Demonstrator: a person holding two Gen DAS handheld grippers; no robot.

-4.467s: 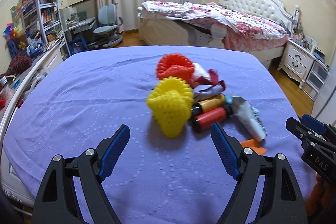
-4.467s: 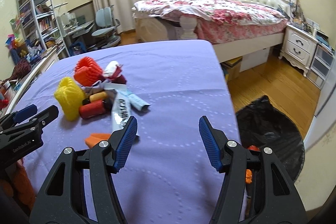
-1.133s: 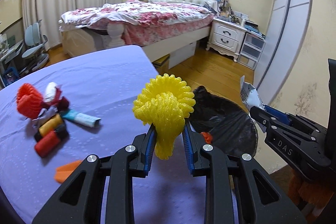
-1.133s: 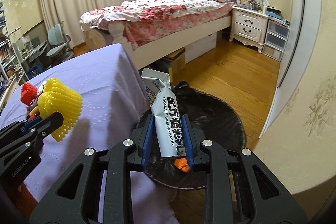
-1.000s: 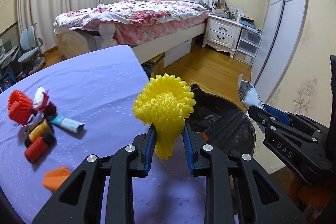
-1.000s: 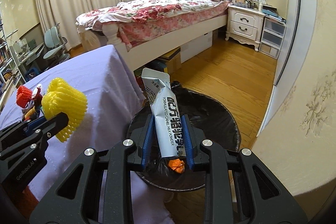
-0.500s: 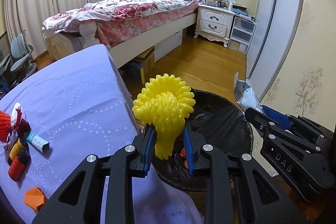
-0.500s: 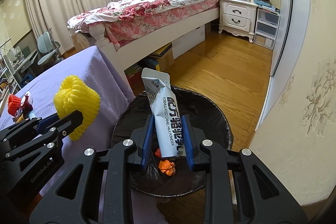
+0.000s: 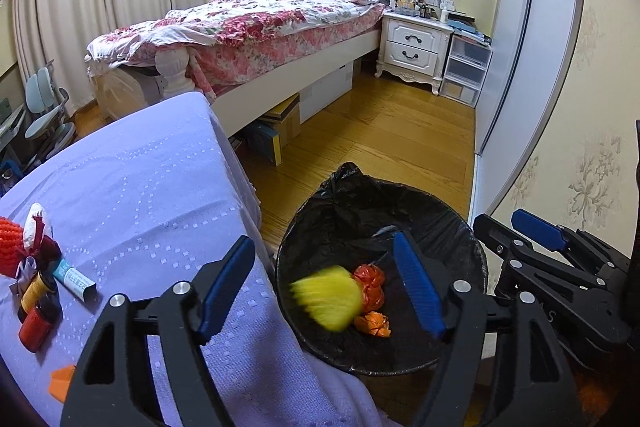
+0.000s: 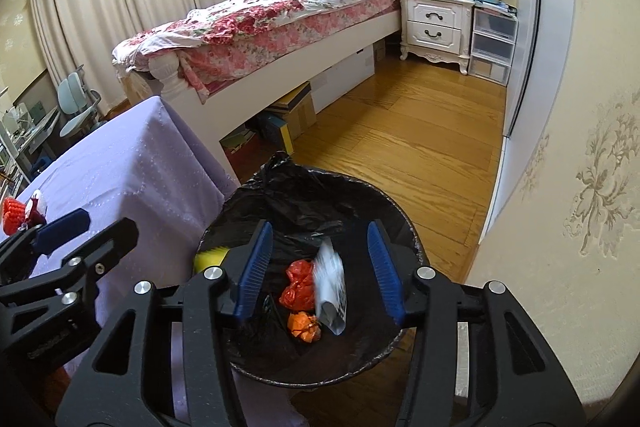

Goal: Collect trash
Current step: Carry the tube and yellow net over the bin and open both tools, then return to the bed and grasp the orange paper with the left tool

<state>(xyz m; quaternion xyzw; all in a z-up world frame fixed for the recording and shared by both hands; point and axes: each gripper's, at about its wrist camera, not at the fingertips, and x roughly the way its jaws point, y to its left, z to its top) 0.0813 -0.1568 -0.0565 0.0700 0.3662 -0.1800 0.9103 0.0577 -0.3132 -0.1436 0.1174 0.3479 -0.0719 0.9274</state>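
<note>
The bin [image 9: 476, 251] stands on the floor directly below and ahead of both claws, just to the right of the cloth-covered table [image 9: 132, 187], whose edge runs under the left gripper [image 9: 324, 287]; inside the bin, between that claw's spread fingers, lie a foam net [image 9: 326, 295] on the left and two crumpled wads [image 9: 370, 281] beside it on the right. Between the parted fingers of the right gripper [image 10: 320, 267] a powder packet [image 10: 331, 285] sits in the bin just right of those wads [image 10: 300, 287]. Far left of the left claw, a cluster of leftover items [image 9: 36, 279] lies on the table, and the bed [image 9: 260, 27] stands well beyond both claws with a nightstand [image 9: 416, 47] at its right.
</note>
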